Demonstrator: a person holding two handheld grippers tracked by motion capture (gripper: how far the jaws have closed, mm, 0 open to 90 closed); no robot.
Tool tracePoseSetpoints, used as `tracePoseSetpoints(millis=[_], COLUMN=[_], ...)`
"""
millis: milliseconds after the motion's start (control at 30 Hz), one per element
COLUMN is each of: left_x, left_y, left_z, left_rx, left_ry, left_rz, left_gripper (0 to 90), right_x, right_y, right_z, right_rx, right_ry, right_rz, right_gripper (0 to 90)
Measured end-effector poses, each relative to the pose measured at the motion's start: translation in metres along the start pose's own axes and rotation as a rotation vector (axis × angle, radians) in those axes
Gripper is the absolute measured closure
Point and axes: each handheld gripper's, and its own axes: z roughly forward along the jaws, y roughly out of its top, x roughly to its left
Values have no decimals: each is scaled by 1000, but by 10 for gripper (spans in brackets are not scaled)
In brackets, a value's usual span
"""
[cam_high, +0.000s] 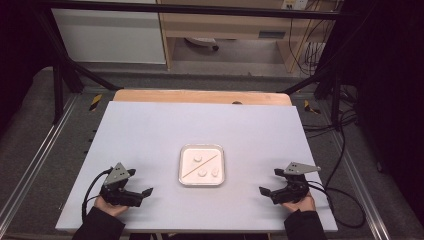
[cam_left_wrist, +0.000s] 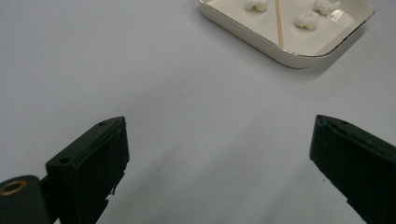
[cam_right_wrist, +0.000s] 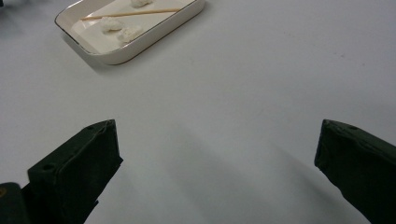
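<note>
**Two hand-held grippers at rest on either side of a tray with a skewer and white pieces**

High view: a white tabletop (cam_high: 150, 135) carries a shallow white tray (cam_high: 201, 183) with rounded corners, placed near the middle of the board, slightly toward the person's edge. Inside the tray lies a thin wooden stick (cam_high: 200, 166), set diagonally from the near-left corner toward the far-right corner. Three small white pieces (cam_high: 202, 172) lie around it: one on the far-left side of the stick, two on the near-right side, apart from one another.

The left gripper (cam_high: 141, 196) is held low over the near-left part of the table, well apart from the tray and pointing toward it. The right gripper (cam_high: 267, 193) mirrors it on the near-right part, likewise well apart from the tray. Each is carried in a hand entering from the bottom edge, with a dark sleeve behind.

Left gripper view: the two black jaws stand wide apart with bare tabletop between them; nothing is held. The tray appears at upper right.

Right gripper view: the jaws again stand wide apart over bare tabletop and grip nothing. The tray appears at upper left, the stick running along its length.
</note>
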Motion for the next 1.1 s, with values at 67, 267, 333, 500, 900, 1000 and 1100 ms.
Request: tracePoseSetpoints(millis=[67, 267, 333, 500, 900, 1000, 1100], left_x=[0, -2, -3, -4, -8, -9, -10], left_y=[0, 1, 2, 4, 12, 14, 18], left_z=[0, -1, 0, 1, 1, 0, 0], left_rx=[3, 2, 7, 11, 8, 6, 8], left_ry=[2, 7, 6, 6, 2, 0, 3], left_rz=[1, 6, 9, 10, 25, 27, 29], left_gripper=[44, 45, 45, 45, 45, 45, 44], right_x=[0, 0, 0, 0, 0, 0, 0], right_y=[0, 0, 0, 0, 0, 0, 1], right_z=[0, -1, -1, -1, -2, -1, -2], right_rx=[-4, -11, -10, -10, -11, -10, -12], right_ry=[0, 0, -2, -2, -6, -5, -6], right_rz=[-6, -8, -8, -12, -17, -14, -17], right_gripper=[7, 7, 7, 7, 6, 6, 7])
